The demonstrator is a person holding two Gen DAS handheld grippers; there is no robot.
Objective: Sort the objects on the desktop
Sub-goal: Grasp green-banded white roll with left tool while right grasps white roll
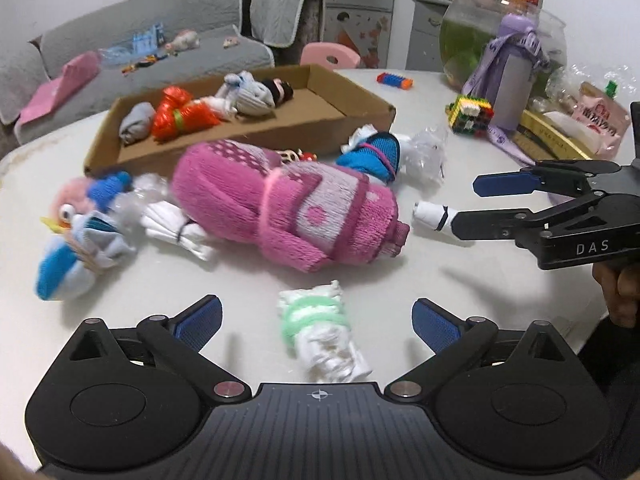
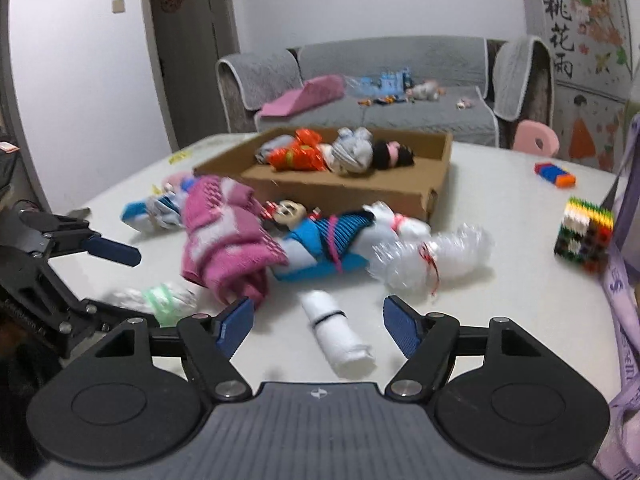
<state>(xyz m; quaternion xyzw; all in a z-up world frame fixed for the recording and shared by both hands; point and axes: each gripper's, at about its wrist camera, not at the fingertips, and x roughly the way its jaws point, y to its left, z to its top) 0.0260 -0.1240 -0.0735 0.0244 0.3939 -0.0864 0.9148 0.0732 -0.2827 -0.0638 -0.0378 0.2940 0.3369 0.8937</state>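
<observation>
Both grippers hang wide and hold nothing: left gripper (image 1: 318,322) straddles a green-banded white roll (image 1: 322,336), right gripper (image 2: 318,328) a black-banded white roll (image 2: 336,334). Cardboard tray (image 1: 360,108) has about 4 bundles in already. Pink towel roll (image 1: 288,204), blue bundle (image 1: 370,156) and several more sit on the table, so roughly a third done imo.

Matte black left gripper (image 1: 318,322), blue ribbed pads, silver pivot screws, right gripper (image 2: 318,326) alike, apparently lettered "DAS"
</observation>
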